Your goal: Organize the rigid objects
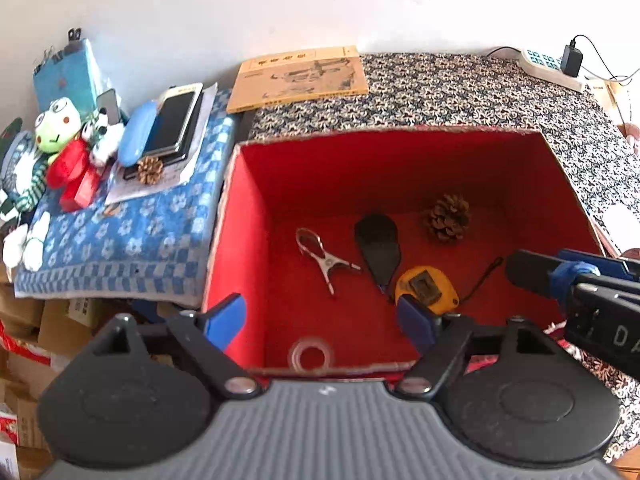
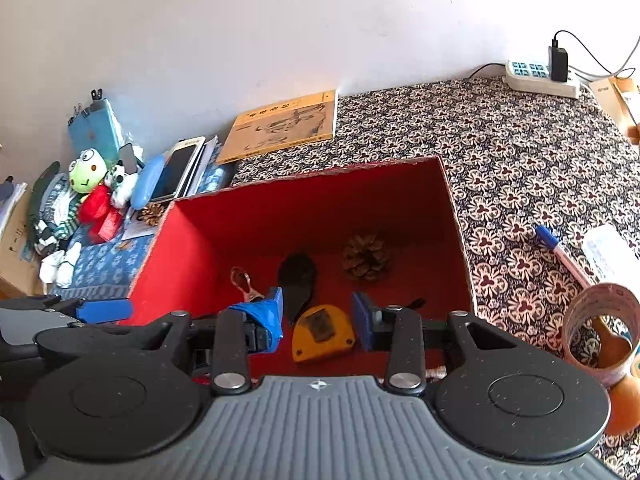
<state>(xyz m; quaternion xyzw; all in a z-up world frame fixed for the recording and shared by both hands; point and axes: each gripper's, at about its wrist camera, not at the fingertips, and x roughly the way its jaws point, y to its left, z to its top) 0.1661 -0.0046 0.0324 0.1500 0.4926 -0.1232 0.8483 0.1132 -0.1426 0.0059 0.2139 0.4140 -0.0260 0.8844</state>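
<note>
- Patterned cloth (image 2: pixel 520 152) in black and white covers the surface under the red box (image 1: pixel 248 240), spreading behind it and to its right.
- Red box, open on top and red-lined, serves as the landmark; both grippers hang over its near edge.
- Left gripper (image 1: pixel 320 320) sits above the box's near-left part, its blue-padded tongs spread wide with nothing between them; one pad lies over the left wall, the other over the floor.
- Right gripper (image 2: pixel 318 316) is over the box's near-right part, tongs also spread and pinching nothing; the tape measure shows in the gap below.
- Yellow book (image 1: pixel 298 78) lies flat behind the box, against the wall.
- Frog plush (image 1: pixel 54 128) rests on a blue checked cloth (image 1: pixel 132 240) left of the box, with stacked phones (image 1: pixel 176 120) and a small pine cone (image 1: pixel 150 170) close by.
- Tape roll (image 2: pixel 600 328) stands right of the box, a blue-capped pen (image 2: pixel 560 252) just behind it.
- Power strip (image 2: pixel 540 78) lies far behind the box to the right.
- Large pine cone (image 1: pixel 447 218) sits on the box floor near the back wall.
- Black flat piece (image 1: pixel 378 246) lies mid-floor, beside the cone.
- Yellow tape measure (image 1: pixel 426 288) lies on the box floor, nearer the front, touching the black piece's tip.
- Metal clip (image 1: pixel 324 258) lies on the floor left of the black piece.
- Clear ring (image 1: pixel 310 354) rests by the box's near wall.
</note>
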